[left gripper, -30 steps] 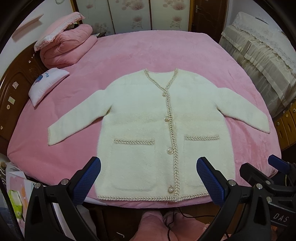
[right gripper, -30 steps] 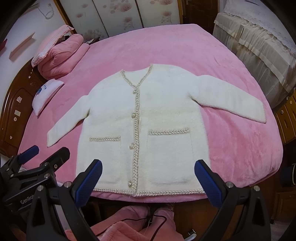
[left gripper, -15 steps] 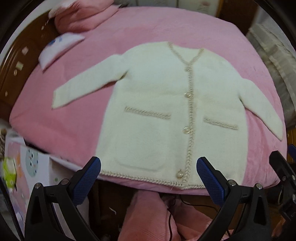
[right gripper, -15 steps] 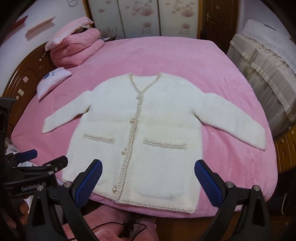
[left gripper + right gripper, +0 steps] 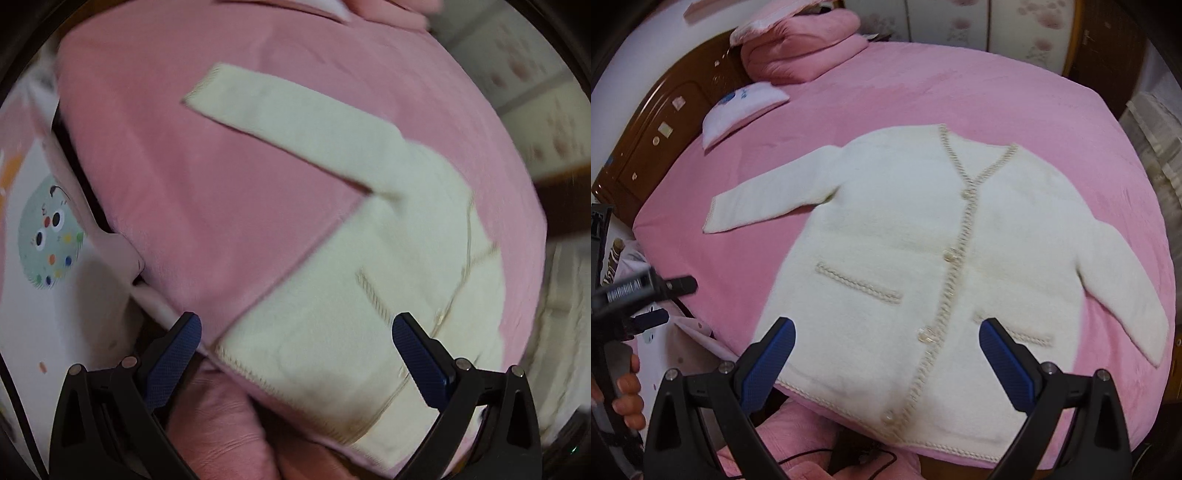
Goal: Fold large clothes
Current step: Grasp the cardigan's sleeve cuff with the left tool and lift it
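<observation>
Pink bed (image 5: 960,92), cream cardigan (image 5: 923,229) laid flat.
Both grippers, left (image 5: 295,345) and right (image 5: 886,349), are held released; a one-layer pinch could skew the fold.

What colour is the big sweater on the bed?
The sweater is creamy white with beige braided trim. It shows best in the right wrist view.

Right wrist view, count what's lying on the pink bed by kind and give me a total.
White cardigan: 1
Small white pillow: 1
Folded pink quilt: 1
Pink-and-white pillow on top of the quilt: 1
Total: 4 things on the bed
</observation>
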{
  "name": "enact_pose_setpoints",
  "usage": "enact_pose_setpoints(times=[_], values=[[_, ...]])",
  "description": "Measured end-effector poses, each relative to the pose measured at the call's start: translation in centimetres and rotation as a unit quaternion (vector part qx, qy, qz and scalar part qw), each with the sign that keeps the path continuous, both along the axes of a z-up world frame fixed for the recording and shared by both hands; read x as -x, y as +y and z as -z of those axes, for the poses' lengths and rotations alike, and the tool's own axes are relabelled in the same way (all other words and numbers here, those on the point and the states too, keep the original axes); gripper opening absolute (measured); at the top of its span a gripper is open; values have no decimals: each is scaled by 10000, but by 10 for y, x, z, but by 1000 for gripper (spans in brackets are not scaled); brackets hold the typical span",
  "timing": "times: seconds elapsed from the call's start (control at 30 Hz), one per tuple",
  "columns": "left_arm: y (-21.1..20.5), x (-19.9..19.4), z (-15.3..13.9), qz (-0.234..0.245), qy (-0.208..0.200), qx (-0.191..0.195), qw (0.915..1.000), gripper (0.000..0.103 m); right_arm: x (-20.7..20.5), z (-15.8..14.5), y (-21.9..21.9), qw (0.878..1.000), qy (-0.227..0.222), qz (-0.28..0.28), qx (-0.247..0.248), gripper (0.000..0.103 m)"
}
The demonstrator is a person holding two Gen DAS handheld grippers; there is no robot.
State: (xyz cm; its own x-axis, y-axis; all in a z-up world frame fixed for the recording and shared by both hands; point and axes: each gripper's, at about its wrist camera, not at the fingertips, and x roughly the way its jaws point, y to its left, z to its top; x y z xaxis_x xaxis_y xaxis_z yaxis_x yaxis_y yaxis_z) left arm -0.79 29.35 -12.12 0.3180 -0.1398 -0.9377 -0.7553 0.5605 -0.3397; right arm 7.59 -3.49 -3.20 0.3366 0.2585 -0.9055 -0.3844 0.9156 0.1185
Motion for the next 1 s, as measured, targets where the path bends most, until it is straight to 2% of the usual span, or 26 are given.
enact_pose_setpoints(times=[0.13, 0.17, 0.27, 0.37, 0.47, 0.53, 0.6, 0.63, 0.83, 0.9, 1.0], values=[[78, -11, 19, -595, 8, 195, 9980, 102, -21, 4, 57, 9995, 184, -178, 169, 100], [106, -15, 27, -763, -51, 269, 9967, 102, -25, 6, 72, 9993, 235, -189, 219, 100], [155, -25, 46, -1100, -239, 414, 9928, 100, -38, 10, 115, 9984, 422, -164, 343, 100], [209, -43, 76, -1414, -215, 552, 9882, 85, -48, 15, 154, 9972, 622, -134, 402, 100], [239, -57, 104, -1768, -150, 661, 9819, 76, -57, 27, 180, 9943, 912, -123, 546, 100], [256, -65, 125, -1914, -183, 806, 9780, 65, -64, 37, 196, 9915, 1107, -131, 667, 100], [275, -78, 149, -2007, -182, 892, 9754, 51, -69, 47, 208, 9890, 1246, -105, 794, 100], [277, -82, 155, -2031, -177, 890, 9749, 48, -71, 53, 213, 9873, 1327, -77, 869, 100], [297, -107, 196, -2151, -8, 853, 9729, 48, -77, 79, 215, 9762, 1887, 232, 1045, 100], [295, -112, 197, -2154, 38, 774, 9735, 47, -78, 83, 214, 9729, 1994, 306, 1131, 100], [290, -125, 189, -2141, 186, 428, 9757, 43, -79, 84, 209, 9709, 2026, 457, 1195, 100]])
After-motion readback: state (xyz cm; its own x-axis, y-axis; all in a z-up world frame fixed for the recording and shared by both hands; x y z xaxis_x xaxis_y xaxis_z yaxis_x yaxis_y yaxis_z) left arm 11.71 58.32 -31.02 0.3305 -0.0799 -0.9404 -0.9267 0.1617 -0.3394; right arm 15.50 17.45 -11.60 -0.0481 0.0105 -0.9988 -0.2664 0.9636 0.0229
